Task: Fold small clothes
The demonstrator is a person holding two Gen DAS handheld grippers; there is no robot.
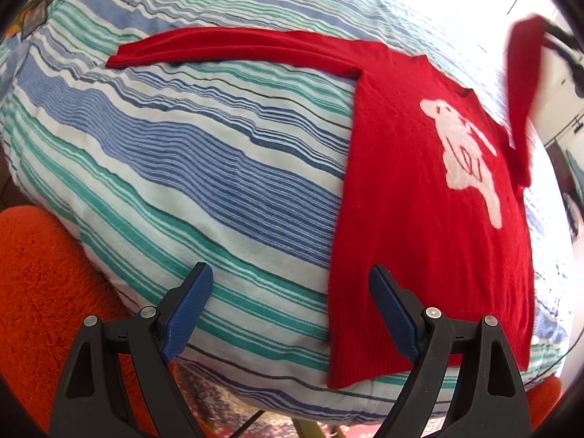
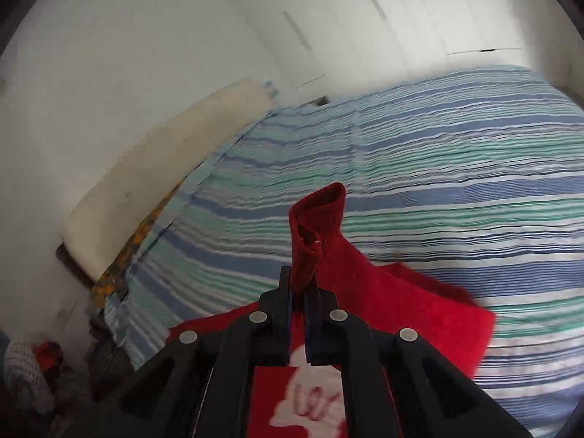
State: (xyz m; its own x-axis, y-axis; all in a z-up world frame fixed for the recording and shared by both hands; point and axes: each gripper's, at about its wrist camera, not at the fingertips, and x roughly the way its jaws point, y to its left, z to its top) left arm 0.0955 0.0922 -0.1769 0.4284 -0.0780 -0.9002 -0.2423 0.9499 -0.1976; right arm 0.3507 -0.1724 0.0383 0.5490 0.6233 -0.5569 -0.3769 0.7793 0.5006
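A small red sweater (image 1: 419,197) with a white animal shape (image 1: 463,149) lies flat on the striped bed cover (image 1: 182,168). One sleeve (image 1: 226,45) stretches out to the left. My left gripper (image 1: 290,284) is open and empty above the bed's near edge, just left of the sweater's hem. My right gripper (image 2: 298,283) is shut on the other sleeve's cuff (image 2: 317,219) and holds it lifted above the sweater body (image 2: 401,314). In the left wrist view that raised sleeve (image 1: 522,84) hangs blurred at the right.
An orange fluffy rug (image 1: 40,277) lies on the floor to the left of the bed. A cream pillow (image 2: 164,168) and white wall sit at the bed's far side. Clutter (image 2: 33,368) lies on the floor by the bed corner.
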